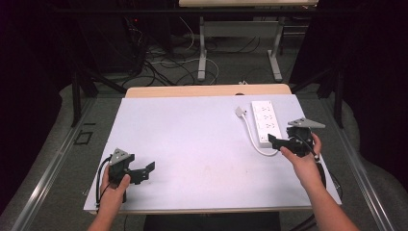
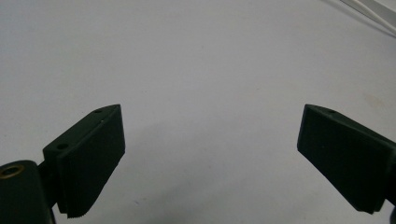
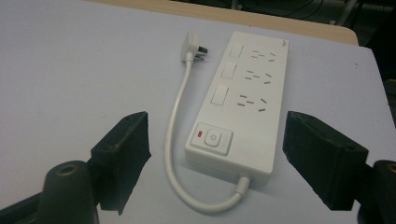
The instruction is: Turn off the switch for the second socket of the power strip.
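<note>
Our right tool (image 3: 215, 154), released, hovers over the power strip (image 3: 243, 98); our left tool (image 2: 210, 158) rests released far away. Closing askew could shove the strip off the surface (image 1: 192, 144).

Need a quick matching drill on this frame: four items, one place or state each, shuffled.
Items:
1. power strip
2. plug
3. left gripper
4. right gripper

Places or states:
A. open over bare table, near its front left corner
B. lies flat by the table's far right edge, sockets up
C. open, aimed at the strip's switch end, not touching it
D. free on the table beside the strip, at the end of a curved white cord

Pairs: 1-B, 2-D, 3-A, 4-C
</note>
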The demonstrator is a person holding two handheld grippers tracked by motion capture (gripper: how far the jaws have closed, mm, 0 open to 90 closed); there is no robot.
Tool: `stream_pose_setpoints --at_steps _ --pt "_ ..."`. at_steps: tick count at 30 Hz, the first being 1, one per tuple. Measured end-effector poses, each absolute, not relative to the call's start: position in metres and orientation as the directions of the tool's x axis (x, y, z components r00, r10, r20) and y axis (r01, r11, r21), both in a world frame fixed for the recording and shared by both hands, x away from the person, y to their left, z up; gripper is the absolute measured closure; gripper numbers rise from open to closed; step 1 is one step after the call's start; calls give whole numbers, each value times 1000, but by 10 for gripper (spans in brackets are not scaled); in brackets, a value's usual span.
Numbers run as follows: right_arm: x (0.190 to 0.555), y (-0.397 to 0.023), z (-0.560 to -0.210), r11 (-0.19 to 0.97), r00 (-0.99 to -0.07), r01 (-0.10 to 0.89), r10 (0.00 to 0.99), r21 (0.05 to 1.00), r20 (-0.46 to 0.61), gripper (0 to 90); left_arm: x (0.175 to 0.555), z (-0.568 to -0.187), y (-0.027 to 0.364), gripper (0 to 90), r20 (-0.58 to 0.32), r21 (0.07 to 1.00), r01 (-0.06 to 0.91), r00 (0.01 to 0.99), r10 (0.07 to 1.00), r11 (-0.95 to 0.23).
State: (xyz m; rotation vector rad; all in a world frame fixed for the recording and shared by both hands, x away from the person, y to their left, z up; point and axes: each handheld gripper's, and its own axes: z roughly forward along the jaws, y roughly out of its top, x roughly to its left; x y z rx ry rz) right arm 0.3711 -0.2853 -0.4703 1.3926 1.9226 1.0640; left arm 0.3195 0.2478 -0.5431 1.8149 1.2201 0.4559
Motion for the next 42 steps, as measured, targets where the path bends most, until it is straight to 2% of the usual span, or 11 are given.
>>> stream_pose_setpoints --at_steps 8,19,33,42 --pt "392 -285 -460 154 -322 558 946 815 41 296 320 -543 247 77 -164 818 559 453 876 -136" --pt "417 -283 -451 143 -316 583 947 800 61 332 320 -544 247 77 -167 818 560 453 876 -133" --pt "447 -283 -452 129 -286 605 956 786 63 343 321 -545 247 78 -167 816 562 455 875 -137" --pt "460 -285 -459 126 -265 621 963 774 55 407 322 -545 246 79 -161 815 561 459 874 -144"
